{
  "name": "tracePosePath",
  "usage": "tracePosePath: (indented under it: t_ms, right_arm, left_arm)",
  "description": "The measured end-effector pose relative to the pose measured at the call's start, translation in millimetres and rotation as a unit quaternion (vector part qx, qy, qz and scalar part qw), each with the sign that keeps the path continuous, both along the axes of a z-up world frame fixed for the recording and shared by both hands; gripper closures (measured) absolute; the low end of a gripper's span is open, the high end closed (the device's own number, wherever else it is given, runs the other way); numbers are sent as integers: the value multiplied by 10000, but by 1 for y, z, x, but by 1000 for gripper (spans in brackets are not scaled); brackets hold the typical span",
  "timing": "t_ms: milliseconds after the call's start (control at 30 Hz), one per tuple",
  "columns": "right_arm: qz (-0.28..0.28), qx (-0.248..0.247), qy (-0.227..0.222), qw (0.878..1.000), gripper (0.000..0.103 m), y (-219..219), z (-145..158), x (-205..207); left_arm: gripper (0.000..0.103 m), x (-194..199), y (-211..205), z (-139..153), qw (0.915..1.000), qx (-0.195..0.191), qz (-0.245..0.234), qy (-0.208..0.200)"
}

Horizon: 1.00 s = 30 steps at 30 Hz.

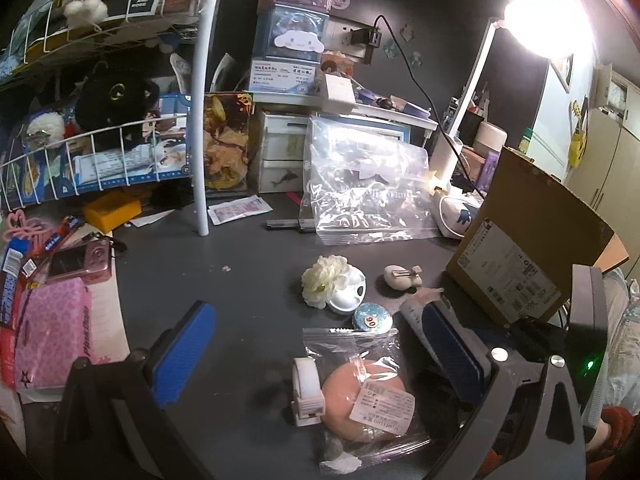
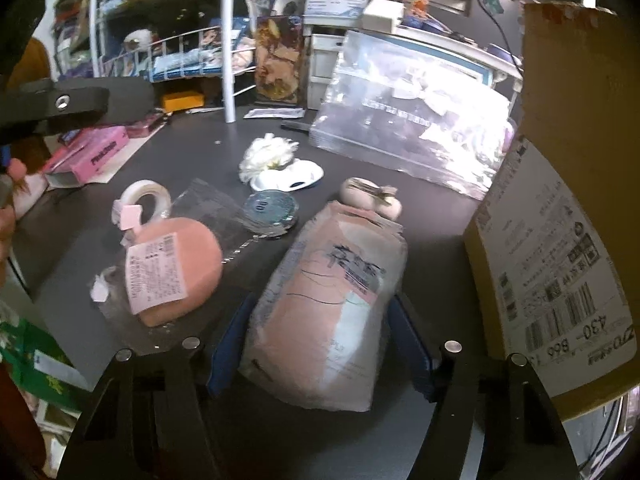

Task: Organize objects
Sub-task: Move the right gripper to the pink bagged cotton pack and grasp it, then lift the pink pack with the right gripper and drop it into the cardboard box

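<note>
My right gripper (image 2: 320, 304) has its blue pads pressed on both sides of a pink and white tissue pack (image 2: 332, 280), which lies on the dark desk (image 2: 432, 240) beside a cardboard box (image 2: 560, 200). My left gripper (image 1: 320, 320) stands open above a bagged pink sponge (image 1: 364, 400) and a white tape dispenser (image 1: 308, 388), with nothing between its fingers. The tissue pack's end (image 1: 416, 308) peeks out behind my left gripper's right finger. Further back lie a glittery blue badge (image 1: 370, 320), a white fabric flower (image 1: 324, 280) on a white round case (image 1: 348, 300), and a cream hair clip (image 1: 402, 278).
A stack of clear zip bags (image 1: 360, 192) leans at the back of the desk. At the left stand a white wire rack (image 1: 100, 148) and its post (image 1: 200, 120), with a pink camera (image 1: 80, 264) and a pink pad (image 1: 52, 332). The lit lamp (image 1: 540, 20) glares at the upper right.
</note>
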State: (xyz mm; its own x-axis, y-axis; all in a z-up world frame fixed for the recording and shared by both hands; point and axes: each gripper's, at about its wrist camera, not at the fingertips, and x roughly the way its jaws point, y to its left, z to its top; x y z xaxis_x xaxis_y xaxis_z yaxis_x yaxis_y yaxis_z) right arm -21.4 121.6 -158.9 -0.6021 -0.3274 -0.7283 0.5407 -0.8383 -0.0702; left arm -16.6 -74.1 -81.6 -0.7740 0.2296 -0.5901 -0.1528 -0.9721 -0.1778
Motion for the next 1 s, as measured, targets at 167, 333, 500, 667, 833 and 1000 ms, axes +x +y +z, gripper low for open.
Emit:
tracePosePath:
  t_ms: [167,333,500,667,833,1000]
  right_arm:
    - [-143,-54,-24,9999,37,6,-2,-3]
    - [-102,-153,-14,9998,67,8,-1,-4]
    - [153,-368,78,9992,76,9,11,2]
    - [936,-654,259,9931,76,-5,45,14]
    - [1676,-1002,358,9801,76,-15,95,20]
    - [2027,-1060,720,9708,76,-11,140,27]
  left_arm:
    - [1,0,1,0,10000,18,-58,-44]
    - [0,-2,4,2,9993,153,-279,-185]
    - [1,-4,8,6,9965,422,-638,-339]
    - [1,4,17,29,9909,730,-1105,-228]
    - [8,13,21,64,9897,752,-1218,54]
    - [28,17,35,107,9872,675,-1397,360]
